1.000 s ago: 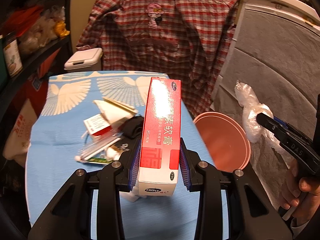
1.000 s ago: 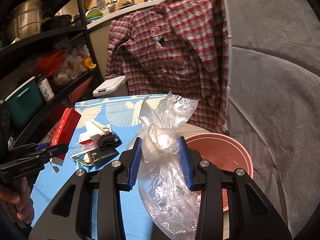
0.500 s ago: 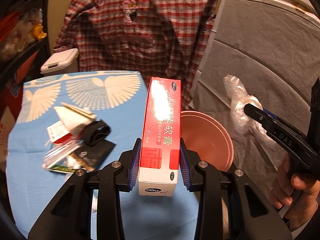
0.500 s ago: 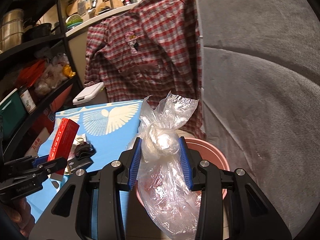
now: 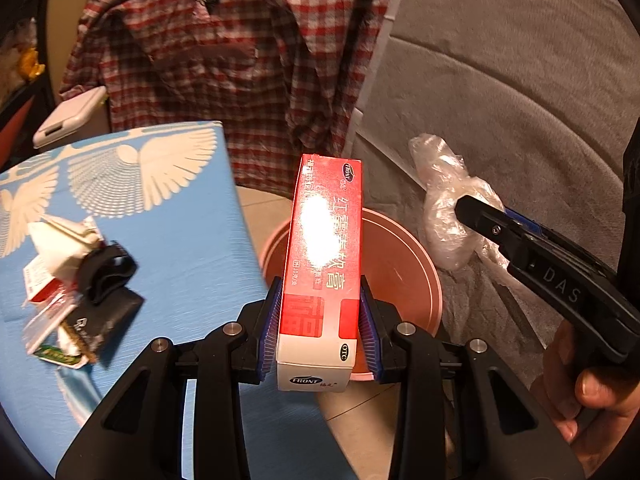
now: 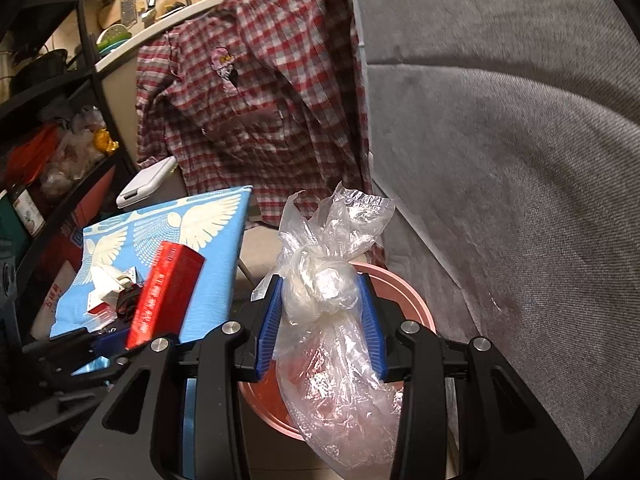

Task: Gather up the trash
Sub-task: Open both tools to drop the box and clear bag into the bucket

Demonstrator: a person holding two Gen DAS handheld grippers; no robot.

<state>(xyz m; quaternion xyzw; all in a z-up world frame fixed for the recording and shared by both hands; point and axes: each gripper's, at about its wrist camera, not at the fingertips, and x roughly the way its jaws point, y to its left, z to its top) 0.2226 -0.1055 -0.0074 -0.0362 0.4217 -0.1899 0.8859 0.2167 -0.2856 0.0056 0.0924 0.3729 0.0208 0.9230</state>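
My left gripper [image 5: 320,330] is shut on a long red and white carton [image 5: 326,256], held upright over the near rim of a pink bin [image 5: 404,280] on the floor. The carton [image 6: 166,294] also shows at the left of the right wrist view. My right gripper [image 6: 322,320] is shut on a knotted clear plastic bag [image 6: 332,308], which hangs above the pink bin [image 6: 400,280]. In the left wrist view that bag [image 5: 448,216] is to the right of the bin. A pile of small trash [image 5: 76,280] lies on the blue table [image 5: 180,248].
A red plaid shirt [image 5: 224,44] hangs behind the table. A grey sofa [image 6: 500,160] rises right of the bin. A white lidded container [image 5: 70,118] stands beyond the table, and dark shelves [image 6: 52,152] with jars and bags fill the left.
The left gripper has carried the carton rightward off the table to above the bin. The right gripper has brought the bag closer over the bin. Both grips are unchanged.
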